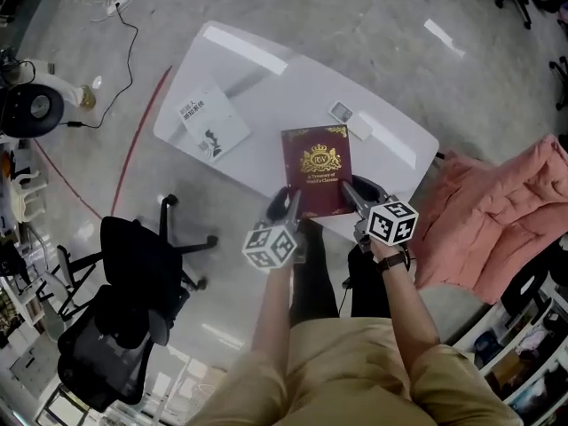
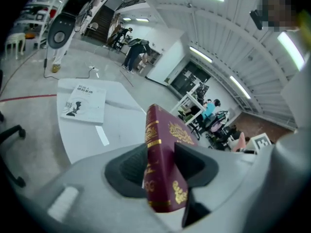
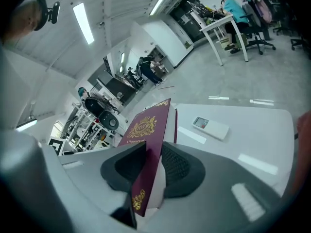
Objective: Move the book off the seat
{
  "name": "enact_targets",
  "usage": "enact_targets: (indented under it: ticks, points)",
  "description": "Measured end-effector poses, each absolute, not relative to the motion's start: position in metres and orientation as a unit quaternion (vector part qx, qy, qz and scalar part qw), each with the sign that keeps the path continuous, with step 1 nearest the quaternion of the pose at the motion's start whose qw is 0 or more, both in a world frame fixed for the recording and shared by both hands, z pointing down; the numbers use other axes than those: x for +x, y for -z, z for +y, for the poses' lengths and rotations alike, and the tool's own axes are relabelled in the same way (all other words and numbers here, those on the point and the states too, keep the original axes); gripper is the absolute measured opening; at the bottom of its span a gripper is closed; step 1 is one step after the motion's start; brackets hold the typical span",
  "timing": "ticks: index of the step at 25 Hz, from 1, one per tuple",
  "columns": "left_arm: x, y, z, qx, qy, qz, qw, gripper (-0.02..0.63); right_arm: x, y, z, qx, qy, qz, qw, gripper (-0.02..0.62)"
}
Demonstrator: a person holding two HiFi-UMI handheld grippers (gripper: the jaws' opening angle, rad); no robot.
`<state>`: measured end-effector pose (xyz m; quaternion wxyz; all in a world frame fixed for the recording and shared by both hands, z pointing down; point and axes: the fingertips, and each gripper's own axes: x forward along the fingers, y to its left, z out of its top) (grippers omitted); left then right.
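Note:
A maroon hardback book (image 1: 317,169) with gold print is held flat over the near edge of the white table (image 1: 266,91). My left gripper (image 1: 290,204) is shut on its near left corner, at the spine (image 2: 158,164). My right gripper (image 1: 351,199) is shut on the near right corner, pads on the cover (image 3: 146,152) and page block. Both marker cubes sit just in front of the person's body. The black office chair (image 1: 129,300) stands at the lower left, its seat bare.
A white paperback (image 1: 209,122) lies on the table's left part, and a small white remote (image 1: 351,119) lies beyond the maroon book. A pink coat (image 1: 497,220) hangs over a chair to the right. A cable runs across the floor at the upper left.

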<state>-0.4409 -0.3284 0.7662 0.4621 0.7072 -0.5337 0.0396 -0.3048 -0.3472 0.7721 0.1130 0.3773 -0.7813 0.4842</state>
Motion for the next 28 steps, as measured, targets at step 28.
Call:
enact_targets:
  ticks: [28]
  points:
    - [-0.468,-0.94,-0.319,0.635,-0.188,-0.568,0.488,0.037,-0.306,-0.955,-0.333,0.373,-0.454,-0.752,0.298,0.146]
